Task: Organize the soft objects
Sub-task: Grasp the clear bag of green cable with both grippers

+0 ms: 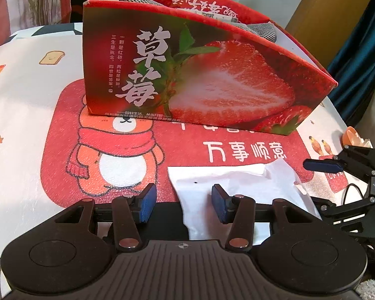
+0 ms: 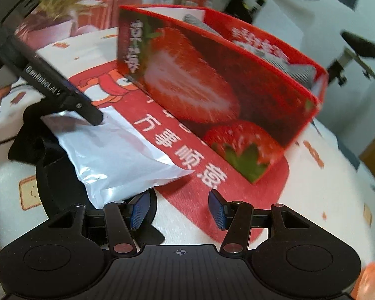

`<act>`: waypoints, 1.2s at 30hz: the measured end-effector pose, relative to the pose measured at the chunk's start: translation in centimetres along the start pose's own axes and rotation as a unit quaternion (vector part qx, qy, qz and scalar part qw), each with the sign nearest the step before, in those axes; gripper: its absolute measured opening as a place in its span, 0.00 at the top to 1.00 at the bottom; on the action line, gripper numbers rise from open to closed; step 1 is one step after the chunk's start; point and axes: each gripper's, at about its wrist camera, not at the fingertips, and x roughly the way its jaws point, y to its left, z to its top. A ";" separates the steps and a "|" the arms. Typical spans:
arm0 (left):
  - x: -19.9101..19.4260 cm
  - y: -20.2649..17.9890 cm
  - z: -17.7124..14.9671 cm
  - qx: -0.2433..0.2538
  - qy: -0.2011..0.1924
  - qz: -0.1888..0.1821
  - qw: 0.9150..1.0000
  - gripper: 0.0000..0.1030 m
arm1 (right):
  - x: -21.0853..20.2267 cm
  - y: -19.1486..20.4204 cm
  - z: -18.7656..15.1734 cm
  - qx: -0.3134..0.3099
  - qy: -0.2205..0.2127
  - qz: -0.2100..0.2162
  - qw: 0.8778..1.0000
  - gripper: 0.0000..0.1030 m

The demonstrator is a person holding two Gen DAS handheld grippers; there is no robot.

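Left wrist view: left gripper (image 1: 183,203) part open over white plastic bag (image 1: 237,187) on red mat (image 1: 137,150), nothing gripped; right gripper (image 2: 180,208) part open, empty, beside bag; strawberry box (image 1: 200,75) behind

Open left tool (image 1: 183,203) hovers over white pouch (image 1: 240,187) before strawberry box (image 1: 200,75).

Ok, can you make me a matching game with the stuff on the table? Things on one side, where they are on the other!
Things:
1. strawberry box
2. grey cloth
3. white bag
4. red bear mat

Places:
A. inside the box
B. lying flat on the mat, nearest the grippers
C. standing at the back of the mat
D. spread under the box and the bag

Pairs: 1-C, 2-A, 3-B, 4-D
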 end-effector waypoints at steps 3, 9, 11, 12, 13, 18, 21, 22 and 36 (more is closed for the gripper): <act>0.2 0.0 0.3 0.000 0.000 -0.002 1.000 0.51 | 0.3 0.7 0.3 -0.040 -0.001 -0.004 0.999 0.52; 0.3 -0.2 0.3 0.001 -0.002 -0.005 1.000 0.54 | 0.4 1.2 0.4 -0.069 -0.008 -0.007 0.998 0.52; 0.3 -0.2 0.3 0.000 0.000 -0.011 1.000 0.58 | 0.5 1.3 0.5 -0.070 -0.012 -0.007 0.997 0.52; 0.4 -0.2 0.3 -0.001 0.000 -0.013 1.000 0.58 | 0.6 1.3 0.6 -0.072 -0.014 -0.007 0.997 0.52; 0.4 -0.2 0.3 -0.001 0.001 -0.013 1.000 0.59 | 0.7 1.4 0.8 -0.075 -0.017 -0.006 0.997 0.52; 0.5 0.2 0.3 -0.010 0.002 -0.020 1.000 0.60 | 1.2 1.7 1.3 -0.092 -0.021 -0.008 0.995 0.52; 0.5 0.3 0.4 -0.011 0.004 -0.022 1.000 0.60 | 1.1 2.2 1.5 -0.122 -0.029 -0.024 0.992 0.45; 0.5 0.4 0.4 -0.010 0.005 -0.022 1.000 0.60 | 1.1 2.4 1.4 -0.134 -0.033 -0.029 0.990 0.42; 0.6 0.4 0.5 -0.017 0.003 -0.025 1.000 0.60 | 1.0 2.3 1.6 -0.140 -0.021 0.026 0.990 0.87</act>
